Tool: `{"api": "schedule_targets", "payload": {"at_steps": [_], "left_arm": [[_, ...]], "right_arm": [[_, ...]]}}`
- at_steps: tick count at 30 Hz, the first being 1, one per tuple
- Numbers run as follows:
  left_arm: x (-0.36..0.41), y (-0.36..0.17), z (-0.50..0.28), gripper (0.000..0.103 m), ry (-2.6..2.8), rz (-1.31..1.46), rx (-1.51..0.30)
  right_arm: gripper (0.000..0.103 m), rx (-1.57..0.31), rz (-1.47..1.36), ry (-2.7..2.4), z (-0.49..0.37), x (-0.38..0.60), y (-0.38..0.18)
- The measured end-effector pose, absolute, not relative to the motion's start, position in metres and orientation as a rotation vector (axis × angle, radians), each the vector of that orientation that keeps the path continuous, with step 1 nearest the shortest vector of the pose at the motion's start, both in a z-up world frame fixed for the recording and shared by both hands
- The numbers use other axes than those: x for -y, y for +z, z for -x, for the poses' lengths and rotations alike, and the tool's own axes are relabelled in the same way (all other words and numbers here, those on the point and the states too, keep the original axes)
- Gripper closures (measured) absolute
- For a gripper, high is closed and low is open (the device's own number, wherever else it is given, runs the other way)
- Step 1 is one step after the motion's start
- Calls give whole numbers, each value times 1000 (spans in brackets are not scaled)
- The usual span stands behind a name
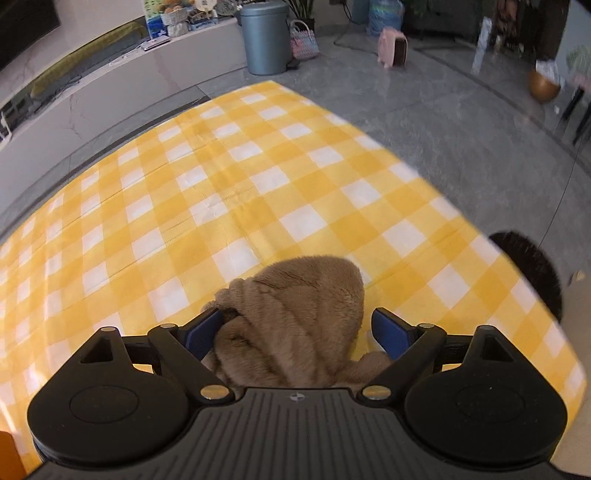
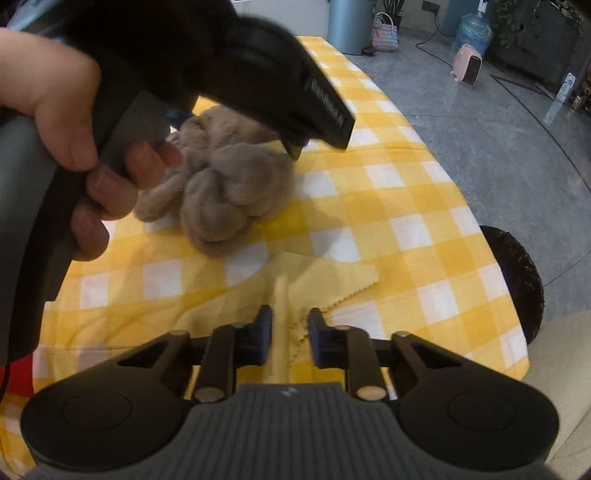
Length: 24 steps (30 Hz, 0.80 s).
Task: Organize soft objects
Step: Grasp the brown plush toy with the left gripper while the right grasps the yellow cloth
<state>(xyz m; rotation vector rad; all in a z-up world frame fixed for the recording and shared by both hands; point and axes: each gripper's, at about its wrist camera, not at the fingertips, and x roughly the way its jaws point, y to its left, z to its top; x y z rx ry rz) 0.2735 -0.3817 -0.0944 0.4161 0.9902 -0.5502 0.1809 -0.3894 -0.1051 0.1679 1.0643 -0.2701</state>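
Observation:
A bunched brown plush cloth [image 1: 295, 314] lies on the yellow-and-white checked tablecloth [image 1: 240, 184]. My left gripper [image 1: 295, 328] is open around it, its blue pads [image 1: 388, 332] on either side; the left pad touches the fabric, the right one stands apart. In the right wrist view the same brown cloth [image 2: 229, 192] sits under the left gripper body and the hand that holds it. My right gripper [image 2: 290, 332] is partly open over a thin yellow cloth [image 2: 325, 280], with a raised fold of it between the pads [image 2: 264, 328].
The table's right edge drops to a grey tiled floor [image 1: 461, 129]. A dark round fuzzy thing [image 2: 513, 280] sits by that edge. A grey bin [image 1: 264, 35], a woven bag [image 1: 304, 40] and a pink heater [image 1: 393, 48] stand on the floor.

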Motion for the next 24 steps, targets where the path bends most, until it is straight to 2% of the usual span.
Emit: {"api": "schedule_targets", "payload": {"at_steps": [2, 6, 8, 11, 16, 24], "left_arm": [[384, -99, -273, 0, -533, -454, -986], [383, -104, -273, 0, -528, -465, -979], [383, -103, -272, 6, -520, -480, -989], [388, -101, -264, 38, -502, -564, -948], [382, -91, -261, 57, -509, -540, -943], [371, -70, -255, 61, -521, -458, -942]], "right_arm": [[93, -1065, -157, -269, -181, 388, -105], [94, -1064, -161, -267, -180, 390, -103], [98, -1062, -163, -270, -180, 391, -103], [102, -1047, -155, -279, -178, 392, -100], [102, -1015, -156, -291, -177, 395, -96], [102, -985, -160, -276, -175, 394, -92]]}}
